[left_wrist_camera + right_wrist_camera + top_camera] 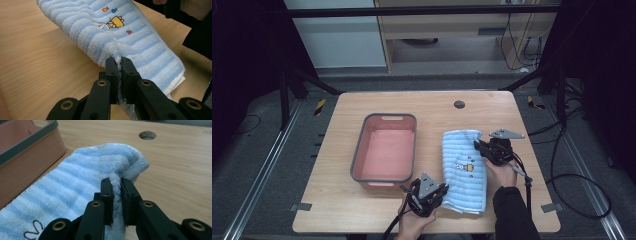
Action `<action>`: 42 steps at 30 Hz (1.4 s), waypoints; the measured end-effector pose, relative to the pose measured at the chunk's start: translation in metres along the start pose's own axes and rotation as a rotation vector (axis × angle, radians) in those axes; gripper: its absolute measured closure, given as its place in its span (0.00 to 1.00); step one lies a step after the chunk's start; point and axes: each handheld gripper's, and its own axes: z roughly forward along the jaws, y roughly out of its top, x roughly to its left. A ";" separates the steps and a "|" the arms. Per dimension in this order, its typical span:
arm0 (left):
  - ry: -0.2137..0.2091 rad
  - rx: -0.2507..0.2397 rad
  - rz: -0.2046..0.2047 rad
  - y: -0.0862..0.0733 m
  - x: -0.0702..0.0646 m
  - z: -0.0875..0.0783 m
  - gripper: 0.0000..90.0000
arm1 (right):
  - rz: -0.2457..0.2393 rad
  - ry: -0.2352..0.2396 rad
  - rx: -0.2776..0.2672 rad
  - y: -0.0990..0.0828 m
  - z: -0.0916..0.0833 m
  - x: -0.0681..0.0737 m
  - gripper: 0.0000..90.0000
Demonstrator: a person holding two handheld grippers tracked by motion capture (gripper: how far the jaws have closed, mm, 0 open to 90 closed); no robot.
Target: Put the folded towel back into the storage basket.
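A folded blue-and-white striped towel (463,167) with a small cartoon print lies on the wooden table (337,200), right of a pink basin (387,150). My left gripper (443,191) is shut on the towel (130,40) at its near left edge; the pinched cloth bunches between the jaws. My right gripper (478,146) is shut on the towel (82,182) at its far right edge, with a ridge of terry squeezed between the jaws. Both edges are lifted a little off the table.
The pink basin (22,157) with a grey rim stands empty left of the towel. A round cable hole (459,104) sits near the table's far edge. Cables trail off the table at the right. Bare wood lies to the right of the towel.
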 end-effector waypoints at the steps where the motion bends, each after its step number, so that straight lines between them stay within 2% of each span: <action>1: 0.001 -0.003 0.006 0.002 0.000 -0.002 0.95 | -0.007 -0.003 -0.002 0.001 -0.002 0.001 0.90; 7: 0.002 -0.021 0.015 0.012 0.000 -0.010 0.95 | -0.019 -0.017 -0.019 0.010 -0.010 0.004 0.90; 17: 0.016 -0.059 0.028 0.031 0.008 -0.028 0.95 | -0.039 -0.026 -0.073 0.037 -0.023 0.017 0.90; 19: 0.026 -0.063 0.041 0.036 0.010 -0.033 0.95 | -0.038 -0.030 -0.081 0.042 -0.025 0.019 0.90; 32: 0.056 -0.094 0.068 0.056 0.020 -0.053 0.95 | -0.051 -0.022 -0.139 0.074 -0.033 0.033 0.90; 42: 0.074 -0.128 0.068 0.069 0.030 -0.068 0.95 | -0.062 -0.018 -0.167 0.095 -0.037 0.043 0.90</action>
